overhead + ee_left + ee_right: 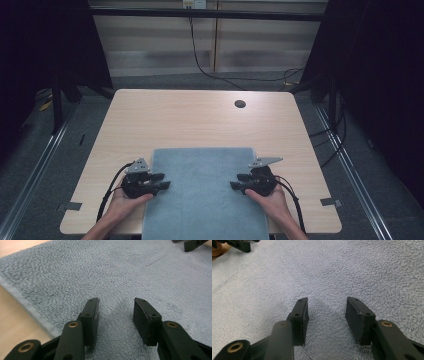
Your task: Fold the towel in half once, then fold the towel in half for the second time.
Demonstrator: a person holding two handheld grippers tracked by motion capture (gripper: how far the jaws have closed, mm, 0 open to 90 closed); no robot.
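Note:
A grey-blue towel [205,192] lies flat on the wooden table [190,120], reaching from the middle to the near edge. My left gripper [164,181] rests at the towel's left edge, pointing right, open with nothing between its pads [91,315]. My right gripper [235,182] sits near the towel's right edge, pointing left, also open and empty. In the left gripper view the towel [120,275] spreads ahead, with its hem at the left. In the right gripper view the towel [337,270] lies under my open right gripper [327,312].
A round cable hole [240,104] sits at the table's far right. Black cables trail over the floor behind the table. Dark curtains and frame posts stand at both sides. Bare wood [12,322] lies to the left of the towel's hem.

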